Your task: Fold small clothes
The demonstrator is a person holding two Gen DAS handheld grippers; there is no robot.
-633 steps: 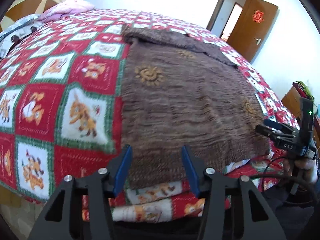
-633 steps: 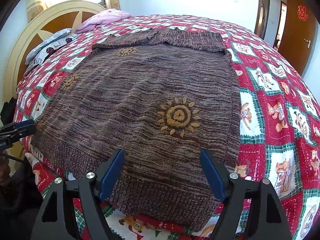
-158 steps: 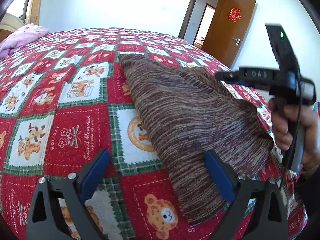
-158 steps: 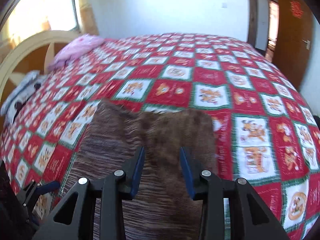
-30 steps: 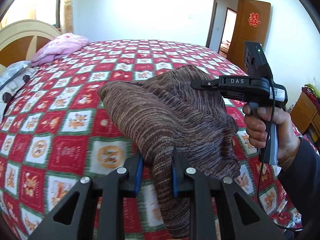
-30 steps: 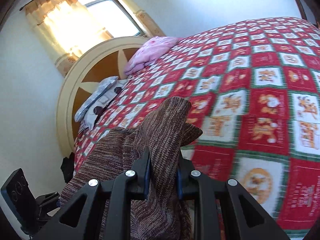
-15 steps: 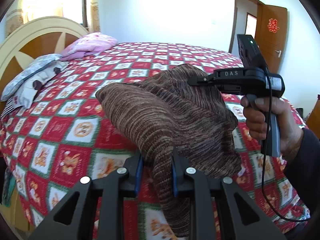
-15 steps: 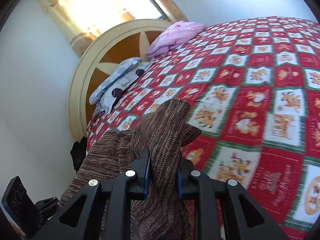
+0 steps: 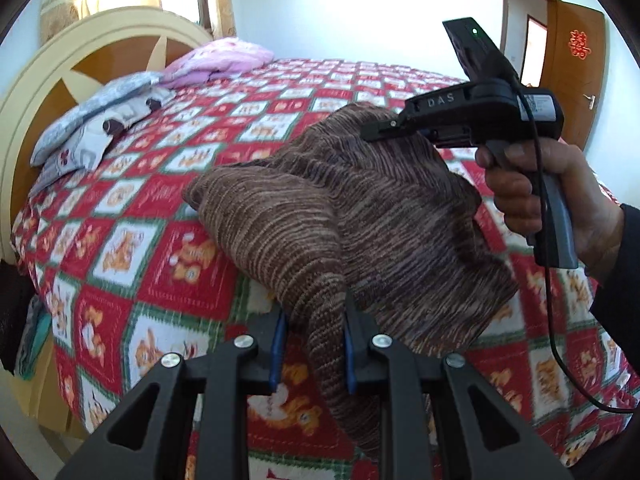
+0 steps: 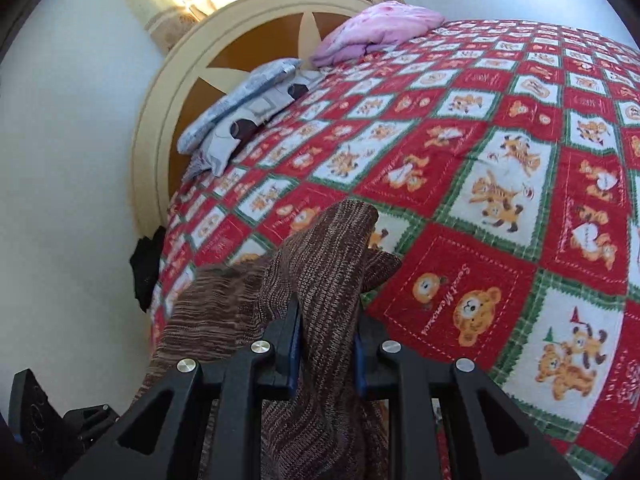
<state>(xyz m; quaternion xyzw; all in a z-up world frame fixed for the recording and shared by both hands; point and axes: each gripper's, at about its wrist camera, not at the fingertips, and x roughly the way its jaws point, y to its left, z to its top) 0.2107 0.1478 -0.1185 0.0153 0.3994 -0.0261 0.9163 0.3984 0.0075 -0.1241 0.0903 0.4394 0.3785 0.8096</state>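
Left gripper clamps a fold of the brown knit sweater — right gripper likewise pinches another fold. Sweater hangs bunched between both, above the red patchwork bedspread.

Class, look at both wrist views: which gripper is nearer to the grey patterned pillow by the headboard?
Left. The left gripper holds the brown sweater on the side toward the grey patterned pillow; the right gripper grips it farther toward the door side.

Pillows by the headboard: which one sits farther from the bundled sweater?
The pink pillow. It lies at the headboard's far end, beyond the grey patterned pillow, which is closer to the brown knit sweater.
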